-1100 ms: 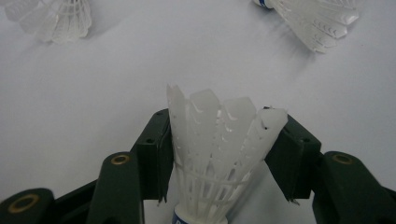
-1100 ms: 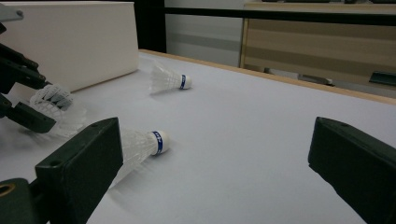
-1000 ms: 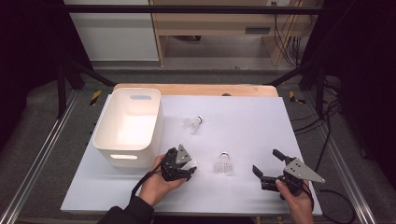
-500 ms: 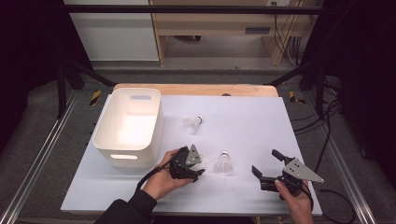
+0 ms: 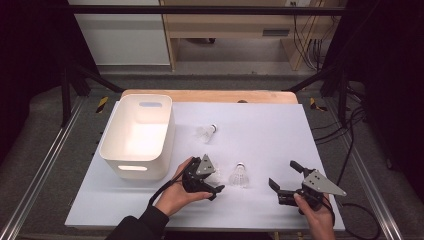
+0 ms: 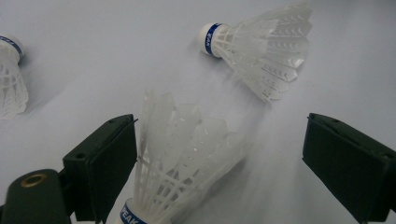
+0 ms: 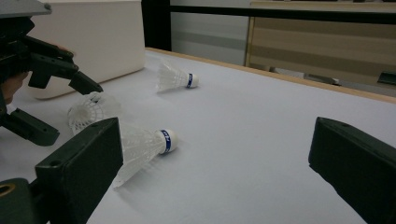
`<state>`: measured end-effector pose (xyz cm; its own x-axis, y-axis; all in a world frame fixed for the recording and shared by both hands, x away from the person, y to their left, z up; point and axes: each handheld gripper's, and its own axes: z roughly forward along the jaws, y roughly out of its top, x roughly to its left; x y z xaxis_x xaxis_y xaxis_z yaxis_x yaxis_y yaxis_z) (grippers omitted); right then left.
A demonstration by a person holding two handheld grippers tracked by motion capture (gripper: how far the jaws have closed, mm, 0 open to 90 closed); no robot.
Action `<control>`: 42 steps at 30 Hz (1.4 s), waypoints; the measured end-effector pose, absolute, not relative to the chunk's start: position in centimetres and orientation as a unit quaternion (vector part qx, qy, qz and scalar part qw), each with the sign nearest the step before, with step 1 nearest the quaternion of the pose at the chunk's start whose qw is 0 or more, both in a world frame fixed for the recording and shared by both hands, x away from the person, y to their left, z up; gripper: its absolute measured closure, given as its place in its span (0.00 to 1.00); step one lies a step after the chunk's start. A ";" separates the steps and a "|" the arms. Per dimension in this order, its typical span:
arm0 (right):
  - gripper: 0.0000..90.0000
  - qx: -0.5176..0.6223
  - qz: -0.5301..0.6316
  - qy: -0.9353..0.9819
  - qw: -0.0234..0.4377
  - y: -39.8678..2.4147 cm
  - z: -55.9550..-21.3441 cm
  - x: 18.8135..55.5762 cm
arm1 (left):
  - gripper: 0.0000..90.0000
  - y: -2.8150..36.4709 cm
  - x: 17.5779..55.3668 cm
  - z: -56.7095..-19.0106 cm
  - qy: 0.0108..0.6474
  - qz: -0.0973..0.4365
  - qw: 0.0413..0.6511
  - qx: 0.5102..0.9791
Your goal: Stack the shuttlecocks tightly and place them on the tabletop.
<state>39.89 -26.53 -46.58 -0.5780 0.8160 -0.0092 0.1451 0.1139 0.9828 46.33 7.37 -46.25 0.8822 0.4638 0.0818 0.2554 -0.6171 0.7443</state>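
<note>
Now left hand-held gripper (image 6: 224,154) spread, jaws just opening around shuttlecock (image 6: 182,163); hasty closing could crush feathers.

Near shuttlecock (image 6: 182,158), lying between left tool's black jaws: blue band round cork, white letters "PEAK" readable at bottom edge of left gripper view. Shuttlecock farther off (image 6: 261,49): same blue band, lettering there but too small to read. Third shuttlecock at far left (image 6: 10,74): blue band, print illegible. White bin (image 5: 137,135): no label readable.
</note>
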 end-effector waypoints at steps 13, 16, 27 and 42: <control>0.03 0.352 0.562 0.687 0.299 -26.5 -46.6 39.9 | 0.09 7.4 46.5 -46.4 0.225 0.129 0.425 0.867; 0.03 0.351 0.562 0.687 0.299 -26.5 -46.6 39.9 | 0.08 7.5 46.5 -46.4 0.229 0.130 0.427 0.865; 0.03 0.348 0.556 0.692 0.301 -26.4 -46.7 39.9 | 0.06 8.7 45.4 -46.2 0.252 0.149 0.499 0.816; 0.04 0.367 0.524 0.707 0.301 -25.9 -46.6 39.2 | 0.05 11.2 42.1 -46.5 0.261 0.174 0.573 0.757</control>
<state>39.21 -25.86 -46.60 -0.5498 0.8343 -0.0405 0.2035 0.1808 0.9622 42.10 11.17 -46.50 0.8032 0.5946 -0.0355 0.1959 -0.2073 0.9585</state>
